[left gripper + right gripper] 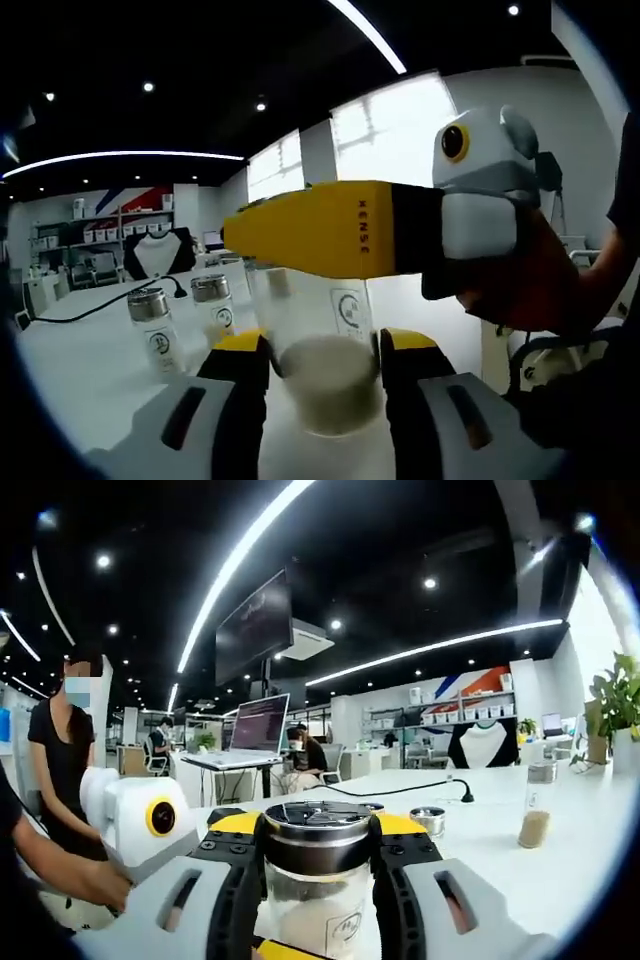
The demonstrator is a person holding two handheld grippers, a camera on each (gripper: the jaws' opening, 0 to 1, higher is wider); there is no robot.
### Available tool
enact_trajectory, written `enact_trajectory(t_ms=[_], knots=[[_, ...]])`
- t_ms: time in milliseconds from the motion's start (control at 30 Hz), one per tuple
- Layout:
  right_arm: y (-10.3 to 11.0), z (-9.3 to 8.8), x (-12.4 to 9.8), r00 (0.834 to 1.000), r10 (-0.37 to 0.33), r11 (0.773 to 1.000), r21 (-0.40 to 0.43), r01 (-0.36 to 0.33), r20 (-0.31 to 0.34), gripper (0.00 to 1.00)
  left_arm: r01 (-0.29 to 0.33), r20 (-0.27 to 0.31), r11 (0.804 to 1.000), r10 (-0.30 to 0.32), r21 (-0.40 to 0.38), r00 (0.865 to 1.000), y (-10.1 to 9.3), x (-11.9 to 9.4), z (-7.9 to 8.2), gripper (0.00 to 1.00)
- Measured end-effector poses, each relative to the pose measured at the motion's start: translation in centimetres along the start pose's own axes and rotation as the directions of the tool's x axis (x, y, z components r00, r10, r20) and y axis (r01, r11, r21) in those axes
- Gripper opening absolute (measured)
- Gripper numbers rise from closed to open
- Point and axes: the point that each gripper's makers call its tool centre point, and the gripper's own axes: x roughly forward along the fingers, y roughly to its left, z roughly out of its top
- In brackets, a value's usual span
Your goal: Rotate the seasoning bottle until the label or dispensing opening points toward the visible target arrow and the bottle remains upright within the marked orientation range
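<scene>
Left gripper (325, 365): grey body, black fingers (243, 400) tipped yellow. Right gripper (318, 880), likewise grey, black and yellow, shows a long yellow finger printed "XENSE". The person wears a dark short sleeve (625, 180).

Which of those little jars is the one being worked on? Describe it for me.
On the white table, find the yellow-tipped left gripper. The seasoning bottle sits between its jaws, clear glass, pale powder in the bottom. Two similar bottles stand free behind, with nothing gripping them.
</scene>
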Motion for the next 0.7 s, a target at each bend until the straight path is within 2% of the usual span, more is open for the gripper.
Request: enact_trajectory(t_ms=[133,267,300,367,400,533,600,633,700], knots=[[0.3,-0.1,0.1,1.0,-0.002,1.0,-0.013,0.002,0.0,0.4,-0.026,-0.026,1.0,0.025,-0.012,0.999,0.2,0.0,-0.4,0.47],[0.7,0.4,0.1,0.999,0.042,0.999,0.001,-0.042,0.012,0.4,-0.044,-0.024,0.999,0.044,0.014,0.999,0.9,-0.8,0.6,0.45],[1.1,1.0,0.1,0.997,0.074,0.997,-0.007,-0.074,0.032,0.4,-0.044,-0.018,0.999,0.045,0.018,0.999,1.0,-1.0,0.8,0.45],[1.4,1.3,0.1,0.994,0.106,0.994,-0.016,-0.105,0.031,0.4,-0.041,-0.008,0.999,0.041,0.025,0.999,1.2,-1.2,1.2,0.44],[2.0,1.2,0.1,0.987,0.162,0.986,-0.038,-0.161,0.009,0.4,-0.039,-0.009,0.999,0.039,0.033,0.999,1.4,-1.3,1.3,0.44],[2.3,0.9,-0.1,0.977,0.21,0.974,-0.081,-0.212,-0.034,0.39,-0.015,-0.025,0.999,0.016,0.031,1.0,1.6,-1.5,1.1,0.43],[2.3,1.0,-0.3,0.972,0.232,0.969,-0.076,-0.234,-0.038,0.39,0.009,-0.016,1.0,-0.009,0.012,1.0,1.4,-1.6,1.3,0.43],[2.5,0.9,-0.4,0.963,0.264,0.961,-0.075,-0.267,-0.046,0.39,0.014,-0.016,1.0,-0.014,0.009,1.0,1.4,-1.7,1.3,0.43],[2.3,1.0,-0.7,0.957,0.285,0.956,-0.062,-0.288,-0.056,0.38,0.059,-0.012,0.998,-0.059,-0.004,0.998,1.0,-1.8,1.4,0.43]])
